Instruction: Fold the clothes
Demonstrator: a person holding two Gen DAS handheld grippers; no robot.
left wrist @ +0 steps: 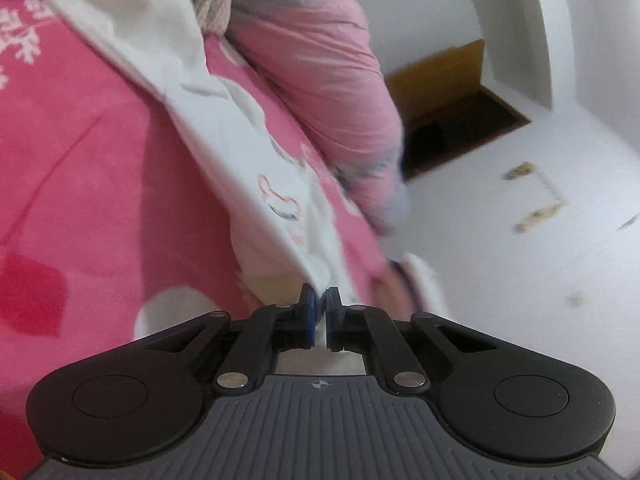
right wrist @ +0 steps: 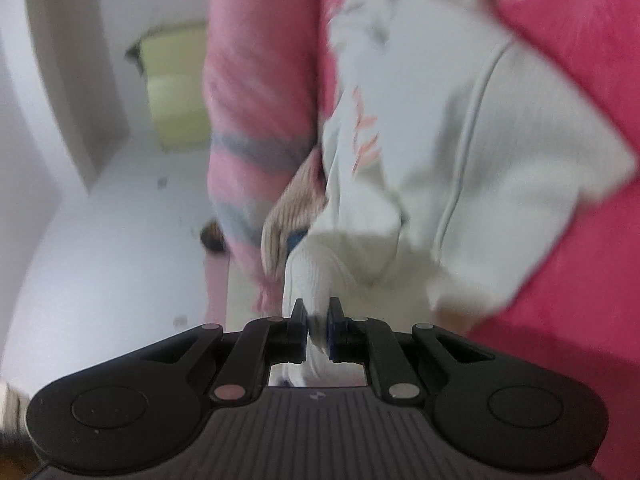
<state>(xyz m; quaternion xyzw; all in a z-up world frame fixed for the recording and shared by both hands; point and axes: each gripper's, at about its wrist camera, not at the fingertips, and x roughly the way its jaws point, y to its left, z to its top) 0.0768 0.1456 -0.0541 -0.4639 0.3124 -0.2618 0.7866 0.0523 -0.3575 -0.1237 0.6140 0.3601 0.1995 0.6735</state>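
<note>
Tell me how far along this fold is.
Early. Done: both tools have a grip, the left tool and the right tool each shut on the white garment. In hand: it hangs stretched above the pink bedspread. Left: no fold visible yet; the striped pink garment lies untouched.

A pink bedsheet (left wrist: pixel 80 152) and white floor (left wrist: pixel 520 260).

White smooth floor (left wrist: pixel 500 272), small scattered debris (left wrist: pixel 536 216); white plaster wall (right wrist: pixel 52 92); brown wooden recess with dark opening (left wrist: pixel 452 108); pale yellow boxy furniture (right wrist: pixel 176 84). Even, soft light.
</note>
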